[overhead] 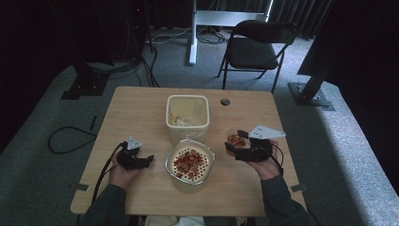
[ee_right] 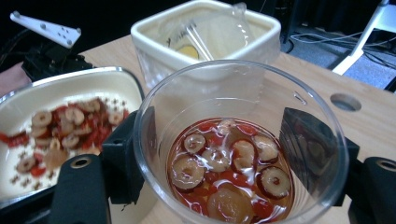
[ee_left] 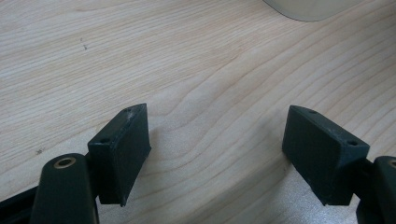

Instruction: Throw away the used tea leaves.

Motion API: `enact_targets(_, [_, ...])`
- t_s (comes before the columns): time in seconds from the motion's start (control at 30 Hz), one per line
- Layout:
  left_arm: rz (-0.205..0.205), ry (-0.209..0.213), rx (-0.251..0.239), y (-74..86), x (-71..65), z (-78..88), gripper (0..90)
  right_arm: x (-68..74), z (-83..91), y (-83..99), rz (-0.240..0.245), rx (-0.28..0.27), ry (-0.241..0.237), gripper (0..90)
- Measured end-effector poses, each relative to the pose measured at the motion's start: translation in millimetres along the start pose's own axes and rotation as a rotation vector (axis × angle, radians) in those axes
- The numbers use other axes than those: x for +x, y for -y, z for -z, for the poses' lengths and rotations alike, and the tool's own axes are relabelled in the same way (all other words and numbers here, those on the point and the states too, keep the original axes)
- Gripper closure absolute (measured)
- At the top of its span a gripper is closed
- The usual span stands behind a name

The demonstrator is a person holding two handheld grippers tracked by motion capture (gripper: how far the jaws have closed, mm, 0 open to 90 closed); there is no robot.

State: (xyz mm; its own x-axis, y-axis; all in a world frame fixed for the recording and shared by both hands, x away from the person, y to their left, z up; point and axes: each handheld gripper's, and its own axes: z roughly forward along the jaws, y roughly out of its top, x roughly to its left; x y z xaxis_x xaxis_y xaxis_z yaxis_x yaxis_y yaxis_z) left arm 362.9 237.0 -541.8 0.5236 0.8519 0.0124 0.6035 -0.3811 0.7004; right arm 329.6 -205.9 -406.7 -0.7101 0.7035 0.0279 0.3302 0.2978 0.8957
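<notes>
1. The right claw (ee_right: 233, 154) grips a clear glass (ee_right: 240, 140) with a jaw on each side – it stands upright, mouth up, long axis vertical.
2. The glass holds red liquid with round sliced fruit; it is over the tabletop (overhead: 141, 113), right of the strainer bowl (overhead: 190, 162).
3. The left claw (ee_left: 217, 154) stands open with nothing between its jaws, left of the bowl.
4. A cream tub (overhead: 187, 112) stands behind the bowl – bare wood lies around both claws, and the right edge is near.

Overhead table (overhead: 141, 108) view, two close claw-mounted views
</notes>
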Motion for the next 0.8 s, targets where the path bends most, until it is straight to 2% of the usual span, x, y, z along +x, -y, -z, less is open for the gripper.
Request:
enact_targets(0.1, [-0.006, 0.005, 0.005, -0.4, 0.7, 0.7, 25.1, -0.2, -3.4, -12.9, 0.002, -0.004, -0.024, 27.6])
enact_targets(0.3, [-0.01, 0.01, 0.006, 0.7, 0.9, 4.6, 36.1, 1.7, -9.1, -32.1, 0.013, -0.02, -0.056, 27.6])
enact_targets(0.4, [0.005, 0.048, 0.008, -0.2, -0.4, 5.4, 36.1, 3.0, -12.0, -38.3, 0.013, -0.03, -0.07, 27.6])
enact_targets(0.57, [-0.005, 0.088, -0.009, -2.0, -5.0, 9.8, 35.4, 6.0, -20.2, -46.8, 0.009, -0.044, -0.103, 27.6])
enact_targets(0.8, [0.015, 0.194, -0.11, -12.0, -8.6, 31.3, 34.8, 14.9, -32.8, -60.3, 0.019, -0.047, -0.146, 27.7])
